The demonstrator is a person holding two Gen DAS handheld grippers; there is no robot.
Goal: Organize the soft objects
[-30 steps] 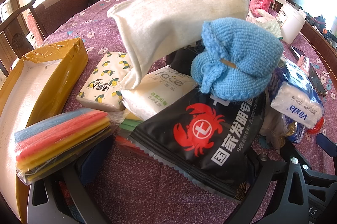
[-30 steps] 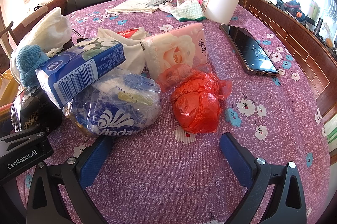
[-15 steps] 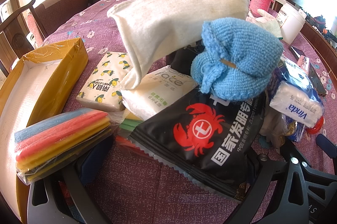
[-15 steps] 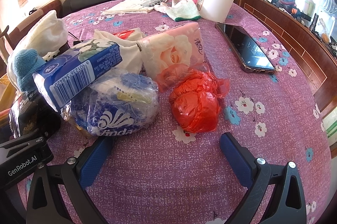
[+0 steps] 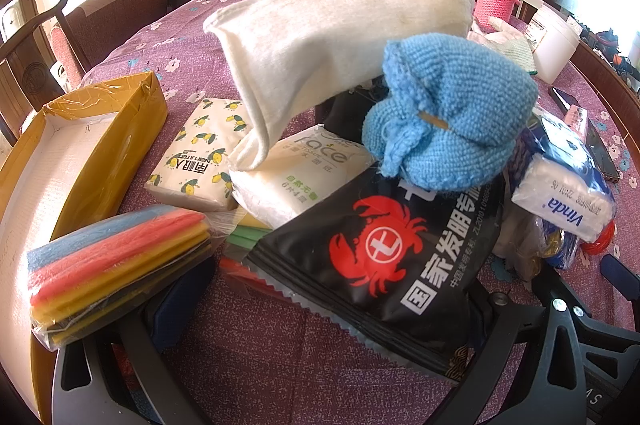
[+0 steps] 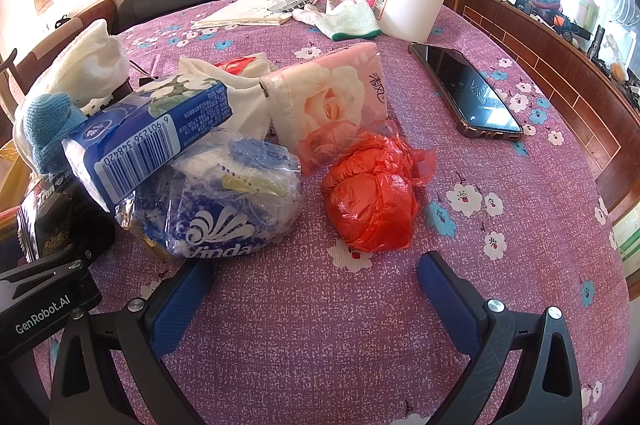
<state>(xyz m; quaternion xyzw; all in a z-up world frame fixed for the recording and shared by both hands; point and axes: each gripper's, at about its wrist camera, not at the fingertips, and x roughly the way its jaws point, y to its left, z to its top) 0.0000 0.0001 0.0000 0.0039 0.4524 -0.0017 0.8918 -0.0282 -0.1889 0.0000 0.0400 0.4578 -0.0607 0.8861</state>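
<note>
**Soft goods heaped on a floral tablecloth, with both grippers low at the near edge**

The pile lay on a purple flowered tablecloth (image 6: 500, 305). At its top a cream terry towel (image 5: 332, 37), folded and stiff-edged, leaned over a blue knitted cloth (image 5: 452, 117) bunched into a rounded lump. Beneath them sat a glossy black crab-printed packet (image 5: 384, 257) with a serrated seam, a white "face" tissue pack (image 5: 300, 173) and a lemon-patterned tissue pack (image 5: 196, 153). A clear sleeve of flat sponge cloths (image 5: 116, 261) – blue, red and yellow layers – rested beside an open yellow cardboard box (image 5: 100, 153). On the right of the heap lay a blue Vinda tissue pack (image 6: 148, 141), tilted over a crinkled Vinda bag (image 6: 224, 201), a rose-printed pink pack (image 6: 332, 97) and a knotted red plastic bag (image 6: 372, 201).

The right gripper (image 6: 316, 285) stood with jaws wide apart and empty, the red bag just ahead of them – not touching. The left gripper (image 5: 328, 309) was spread wide; the sponge sleeve and black packet overlapped its fingers, and contact could not be judged.
</note>
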